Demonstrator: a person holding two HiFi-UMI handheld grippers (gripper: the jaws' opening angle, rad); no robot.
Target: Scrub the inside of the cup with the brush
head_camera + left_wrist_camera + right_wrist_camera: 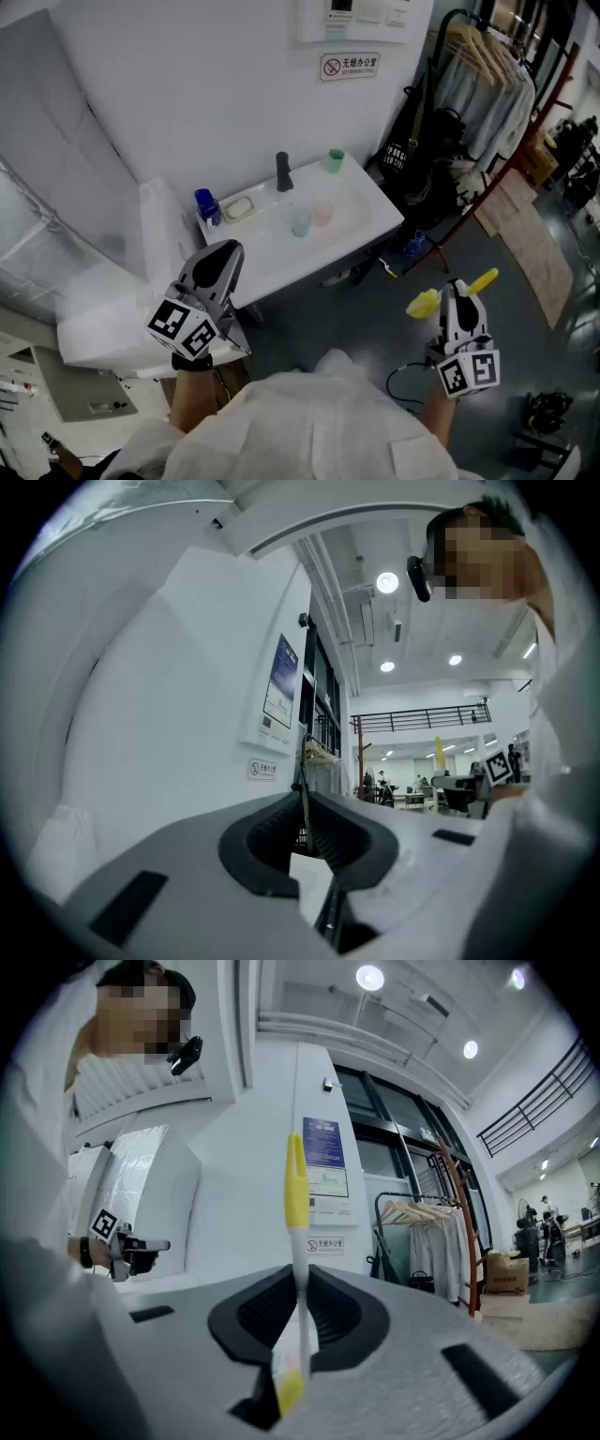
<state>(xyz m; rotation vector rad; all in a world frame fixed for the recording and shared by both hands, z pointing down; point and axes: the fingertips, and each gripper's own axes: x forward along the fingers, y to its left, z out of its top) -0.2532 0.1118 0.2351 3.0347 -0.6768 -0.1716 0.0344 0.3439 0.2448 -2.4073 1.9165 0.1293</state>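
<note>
right gripper [298, 1286]: jaws pinch brush [296, 1185] handle | left gripper [302, 803]: jaws closed, empty | brush: probably light, stiff | cup [300, 223], tabletop [375, 211] middle: probably light, slippery; grip its wall

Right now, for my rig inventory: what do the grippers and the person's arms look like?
The left gripper and right gripper have grey-white shells with black ribbed pads; each carries a cube of black-and-white square markers. A black cable loops by the right one. The person wears a white garment, with a dark band at the left wrist.
</note>
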